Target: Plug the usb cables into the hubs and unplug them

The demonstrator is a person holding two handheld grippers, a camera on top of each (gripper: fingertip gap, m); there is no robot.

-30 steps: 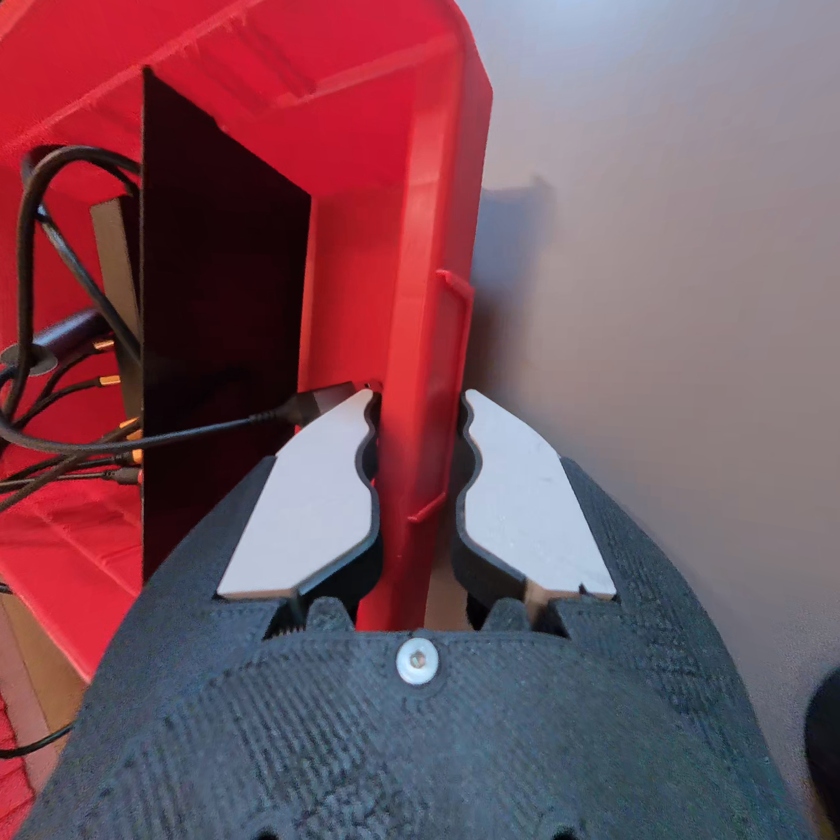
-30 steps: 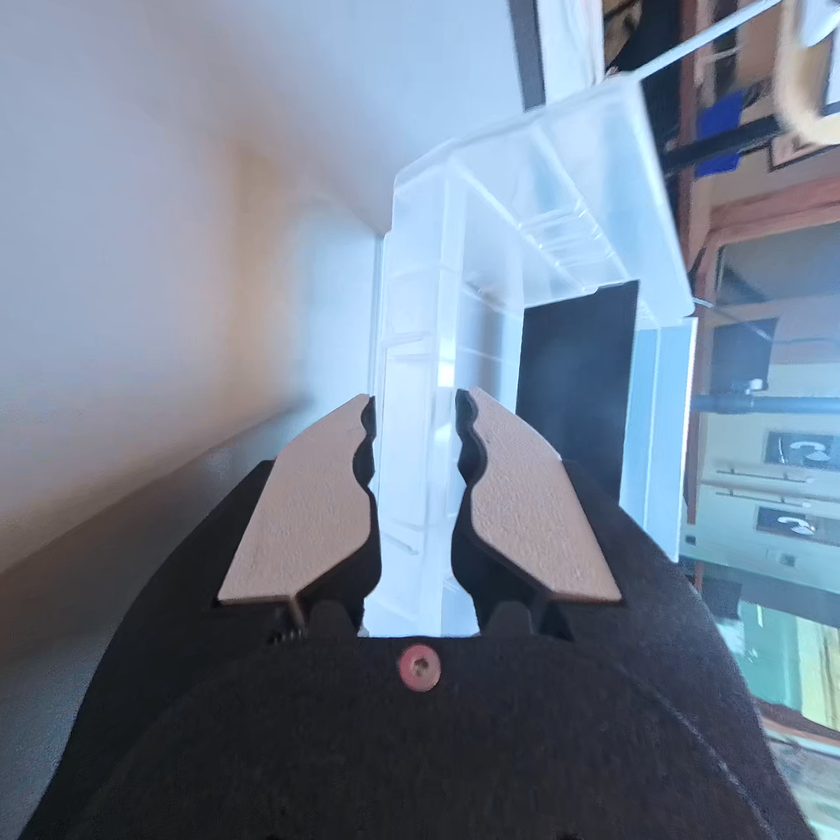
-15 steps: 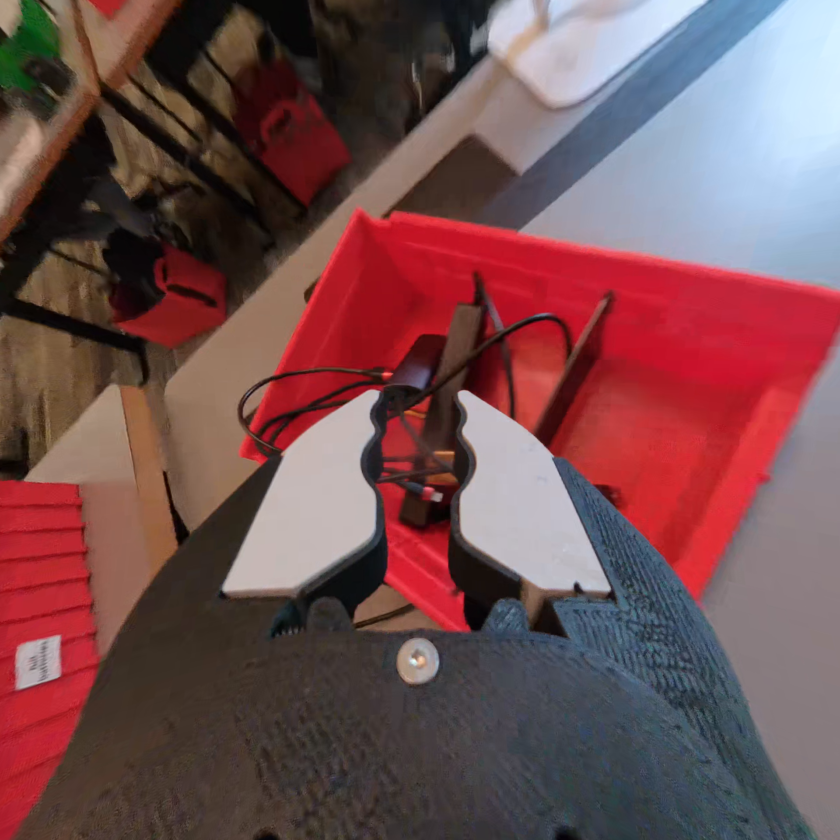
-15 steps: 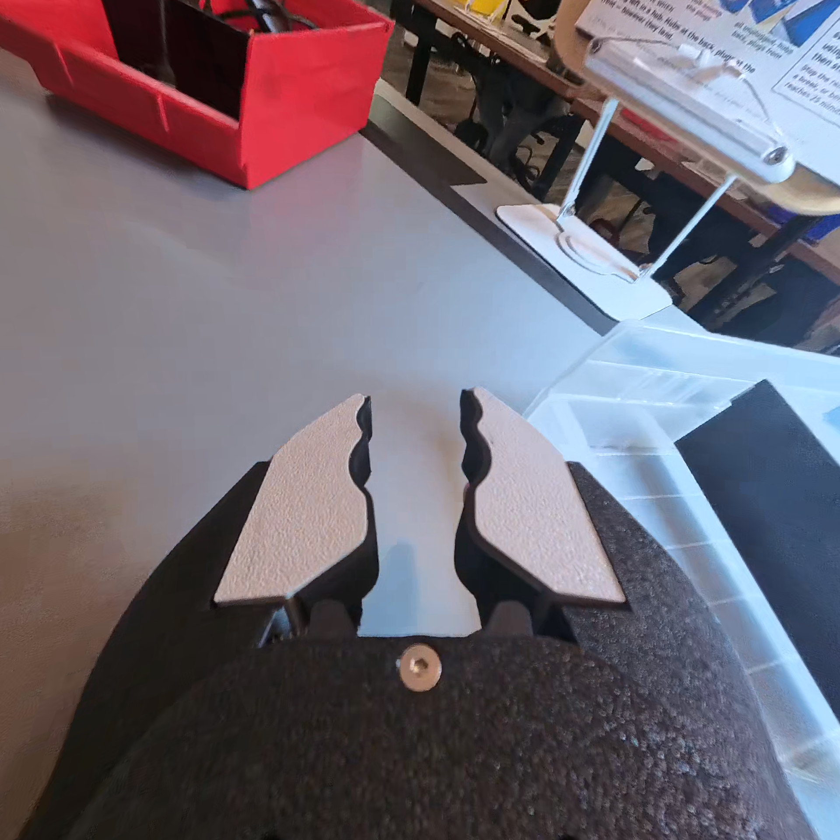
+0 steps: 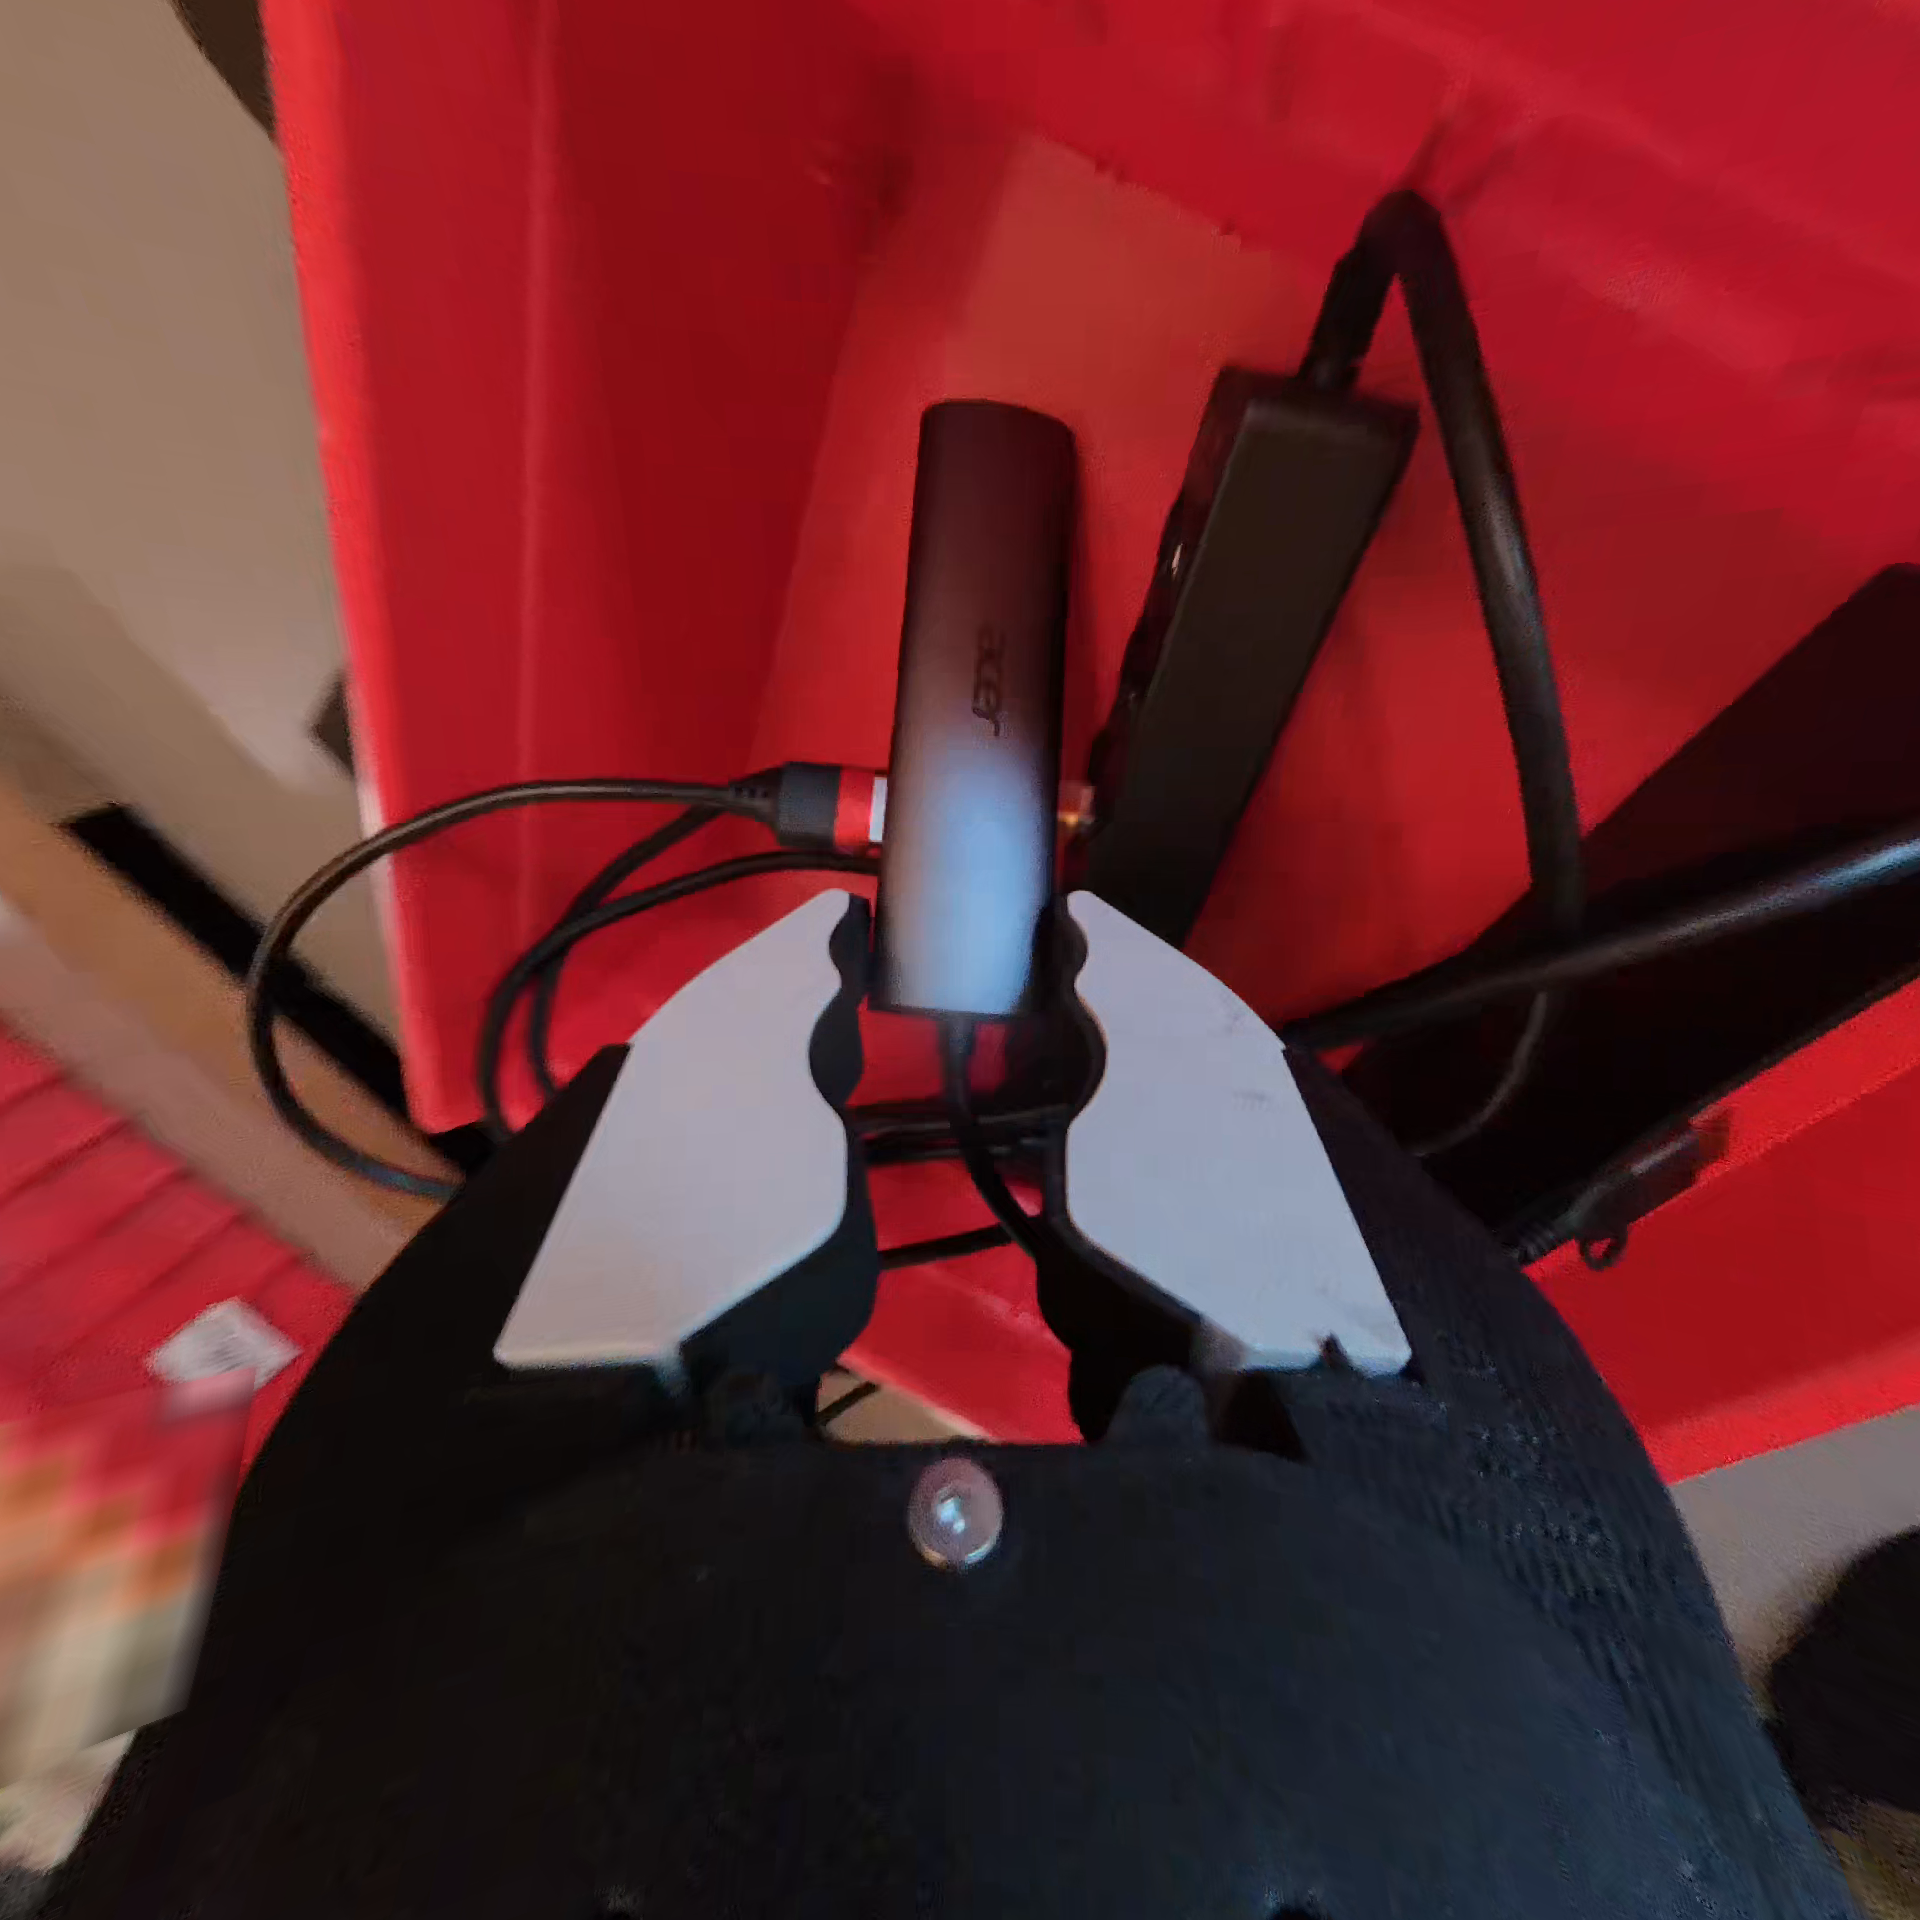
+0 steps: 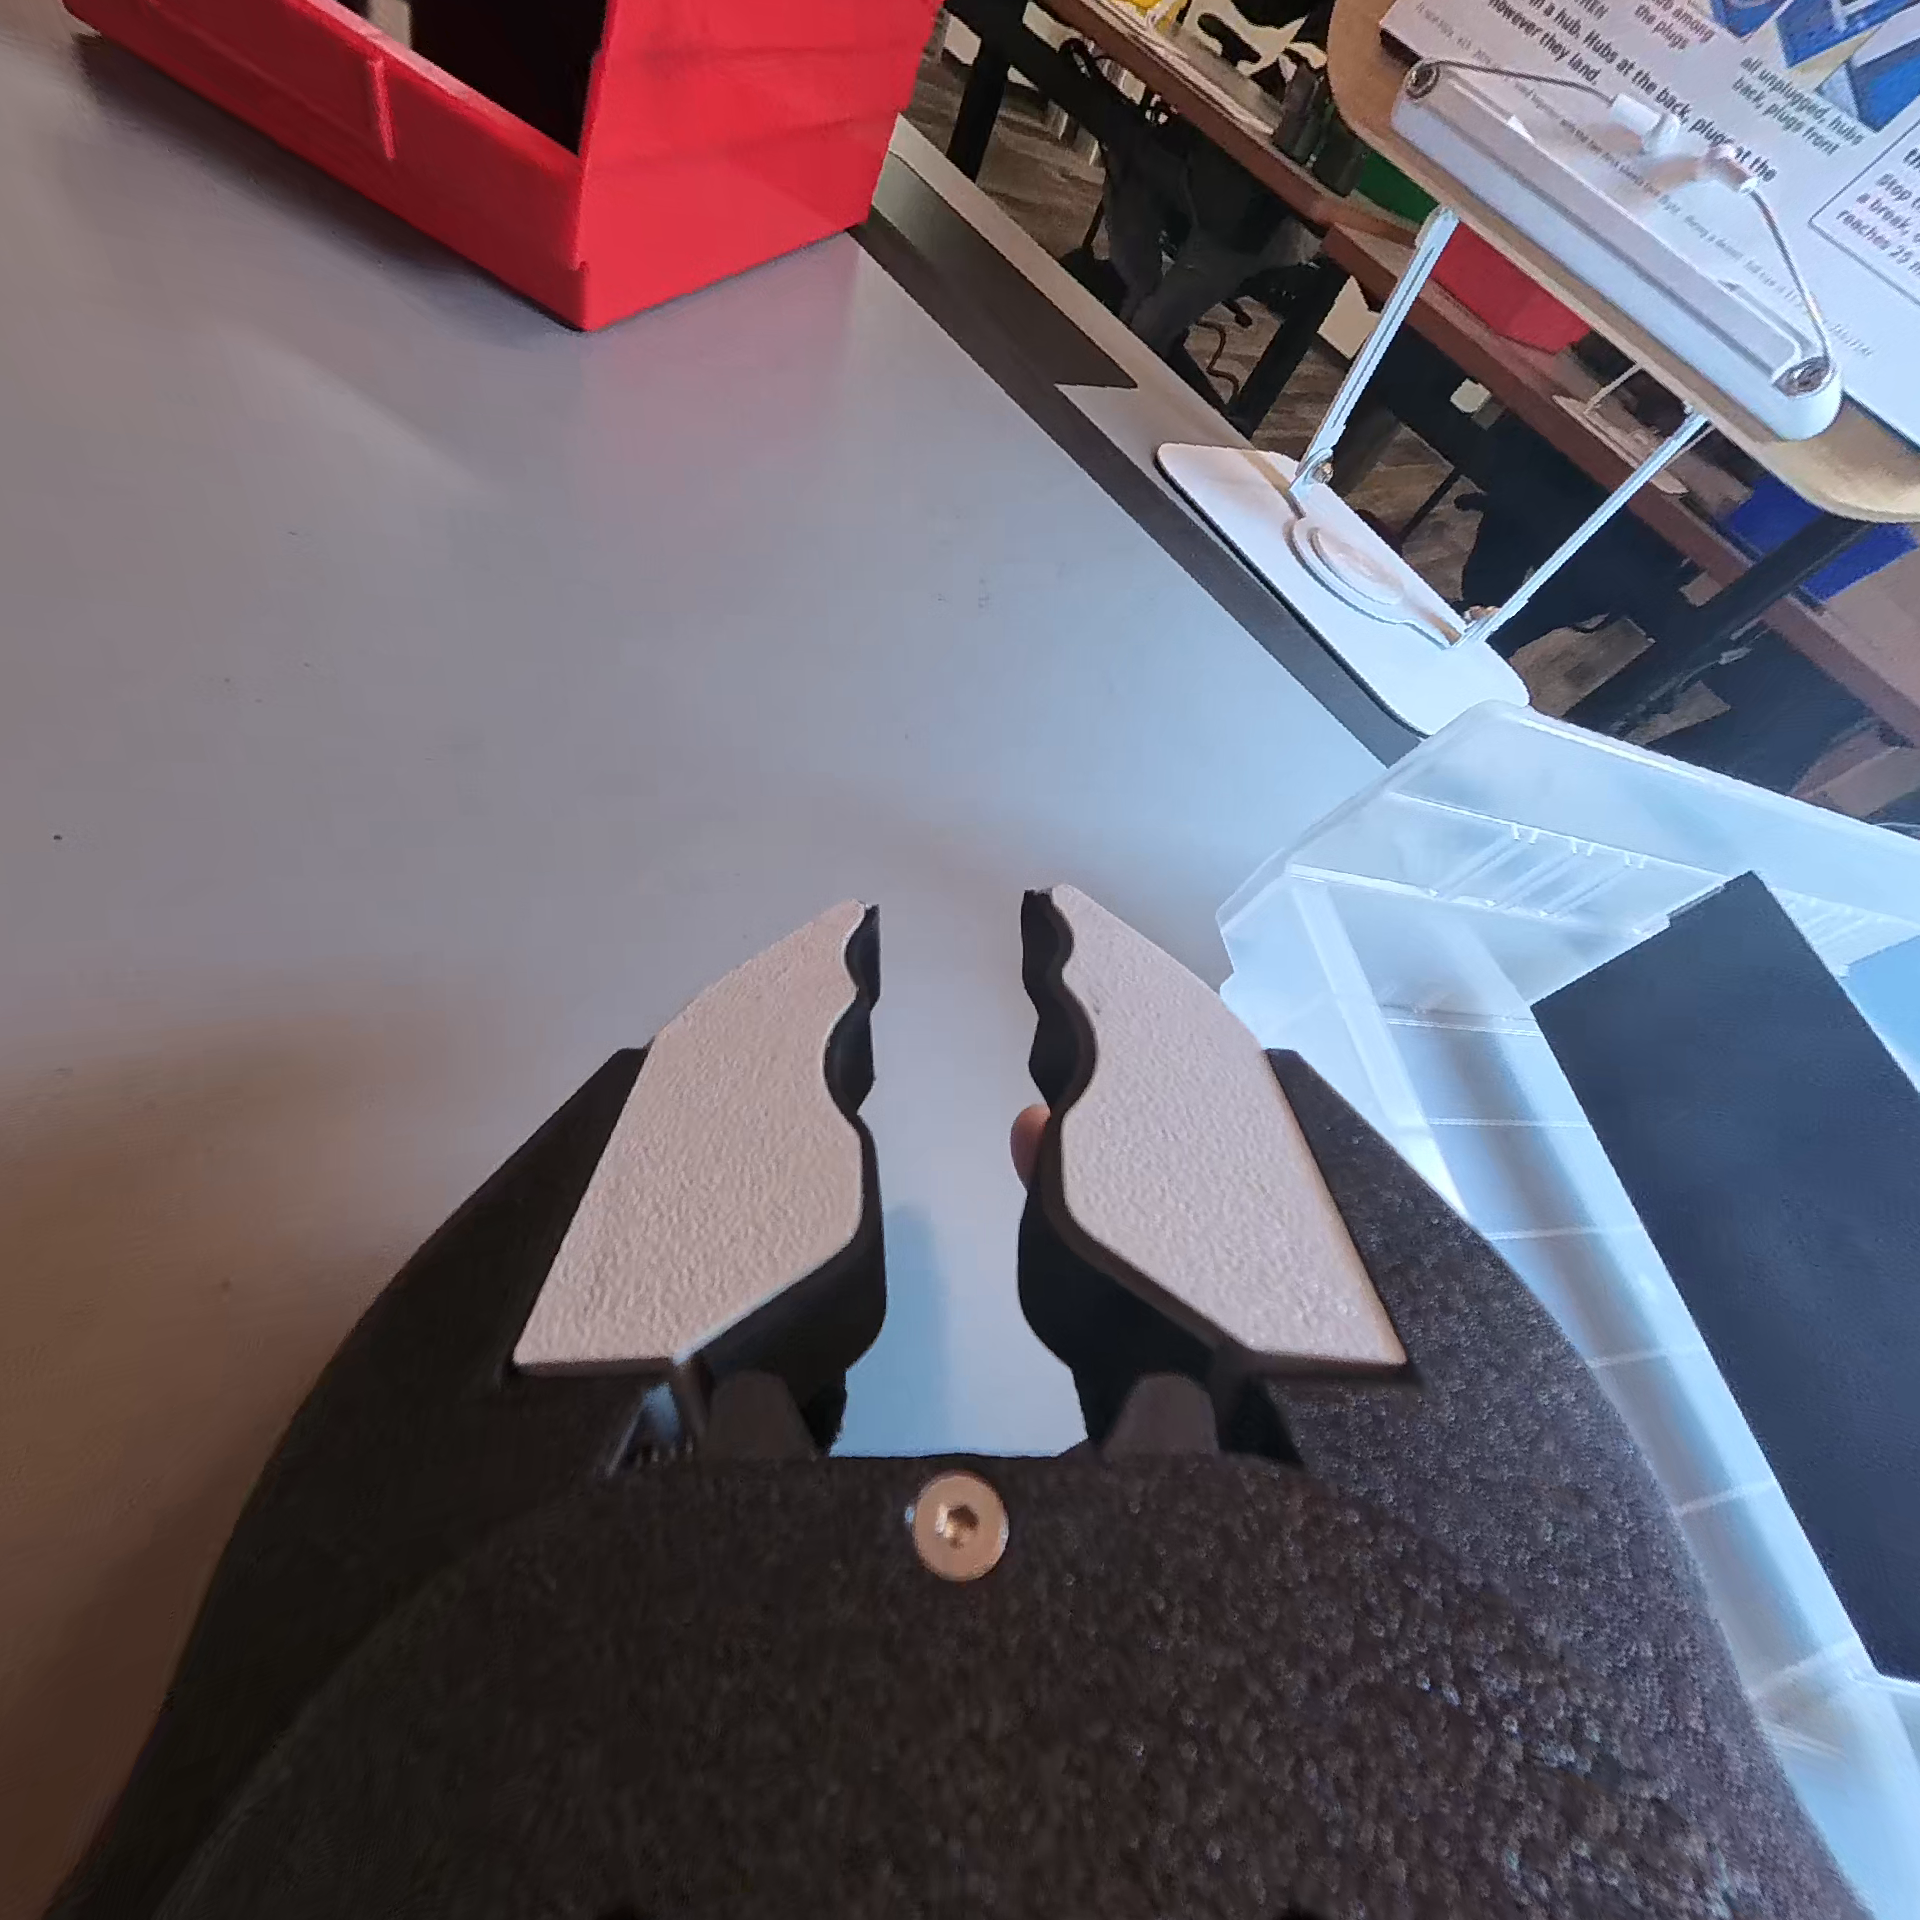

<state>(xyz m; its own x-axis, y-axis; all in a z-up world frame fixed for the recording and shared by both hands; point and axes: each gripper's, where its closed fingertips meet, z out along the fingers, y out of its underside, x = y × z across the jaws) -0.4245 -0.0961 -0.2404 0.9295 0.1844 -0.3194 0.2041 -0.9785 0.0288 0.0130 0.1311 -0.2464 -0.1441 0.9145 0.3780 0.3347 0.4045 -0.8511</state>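
In the left wrist view a grey USB hub (image 5: 977,665) lies in the red bin (image 5: 675,416), with a red-collared USB plug (image 5: 826,805) in its left side. A black hub (image 5: 1247,665) lies to its right among several black cables (image 5: 1496,540). My left gripper (image 5: 958,914) is open, and its jaws stand on either side of the grey hub's near end. My right gripper (image 6: 948,914) is open and empty over the grey table (image 6: 520,623). The red bin also shows far off at the top left of the right wrist view (image 6: 707,166).
A black divider (image 5: 1714,883) stands in the red bin to the right of the hubs. A clear plastic bin (image 6: 1403,935) with a black divider (image 6: 1766,1195) sits just right of my right gripper. A white stand (image 6: 1351,540) holding a printed sheet is at the table's far edge. Left tips to right tips: about 50 cm. The right gripper is farther from the black hub (image 5: 1247,665), some 45 cm, than the left, some 5 cm.
My left gripper let go of the red bin's wall, swung over the bin and came down around the grey hub's end. My right gripper let go of the clear bin and now hovers over the table.
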